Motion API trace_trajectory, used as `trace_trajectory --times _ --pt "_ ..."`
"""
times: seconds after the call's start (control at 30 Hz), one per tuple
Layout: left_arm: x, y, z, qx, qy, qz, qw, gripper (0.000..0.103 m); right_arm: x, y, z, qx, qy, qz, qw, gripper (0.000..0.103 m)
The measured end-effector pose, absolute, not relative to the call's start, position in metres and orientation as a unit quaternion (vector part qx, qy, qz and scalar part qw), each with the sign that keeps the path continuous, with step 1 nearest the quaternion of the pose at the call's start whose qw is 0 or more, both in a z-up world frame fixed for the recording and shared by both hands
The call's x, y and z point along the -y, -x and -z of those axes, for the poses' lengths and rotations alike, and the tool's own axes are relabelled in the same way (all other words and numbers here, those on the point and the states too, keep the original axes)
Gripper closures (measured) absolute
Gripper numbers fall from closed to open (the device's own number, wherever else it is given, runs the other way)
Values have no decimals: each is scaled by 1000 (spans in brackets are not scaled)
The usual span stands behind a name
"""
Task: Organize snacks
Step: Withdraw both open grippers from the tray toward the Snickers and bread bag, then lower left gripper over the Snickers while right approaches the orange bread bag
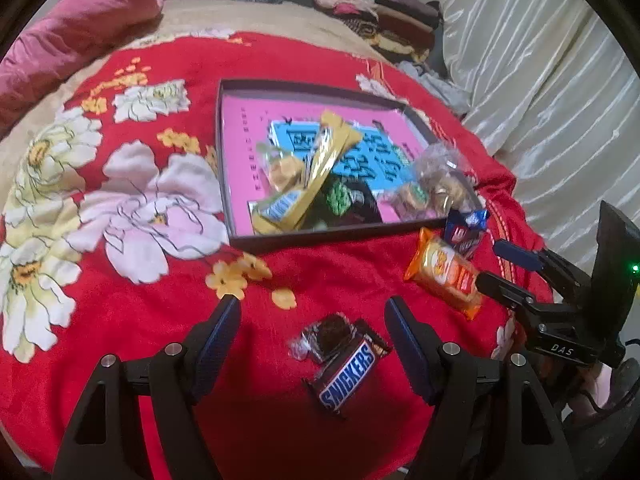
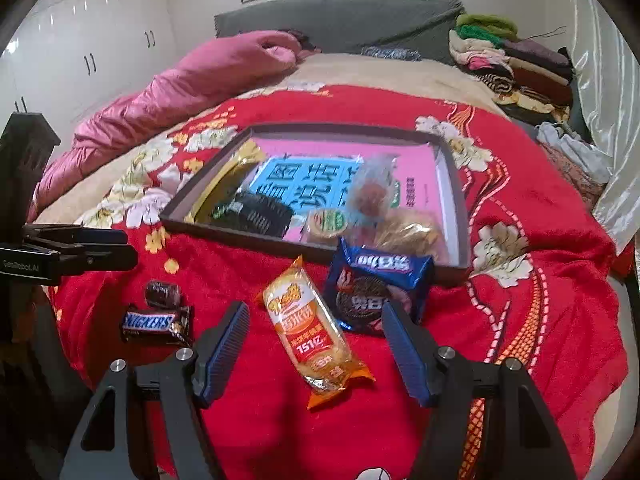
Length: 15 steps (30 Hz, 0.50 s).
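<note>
Fingers [image 1: 226, 332] gape on both my grippers; Snickers bar [image 1: 347, 374], orange packet [image 2: 316, 340] and blue biscuits [image 2: 376, 292] remain outside the tray [image 1: 320, 236].

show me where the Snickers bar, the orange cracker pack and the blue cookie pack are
Snickers bar [image 1: 347, 375], left wrist view, on the blue lettering of its wrapper.
Orange cracker pack [image 2: 310, 330], right wrist view, on the middle of its printed front.
Blue cookie pack [image 2: 374, 292], right wrist view, on the pictured cookie.
</note>
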State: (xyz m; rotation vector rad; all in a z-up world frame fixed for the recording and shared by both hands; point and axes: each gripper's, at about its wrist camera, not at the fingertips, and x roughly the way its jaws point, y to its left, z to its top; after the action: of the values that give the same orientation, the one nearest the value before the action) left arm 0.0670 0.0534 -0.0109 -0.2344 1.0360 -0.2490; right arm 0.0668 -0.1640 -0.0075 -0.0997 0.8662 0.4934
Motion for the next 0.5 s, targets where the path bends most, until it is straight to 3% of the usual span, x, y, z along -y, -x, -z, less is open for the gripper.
trace_trajectory --times 0.37,0.5 --pt "-39 -69 39 -536 101 126 829 27 150 -72 41 -453 58 -265 849 35" --pt "-36 -69 42 -536 98 125 829 27 138 -67 45 -456 66 -286 840 39"
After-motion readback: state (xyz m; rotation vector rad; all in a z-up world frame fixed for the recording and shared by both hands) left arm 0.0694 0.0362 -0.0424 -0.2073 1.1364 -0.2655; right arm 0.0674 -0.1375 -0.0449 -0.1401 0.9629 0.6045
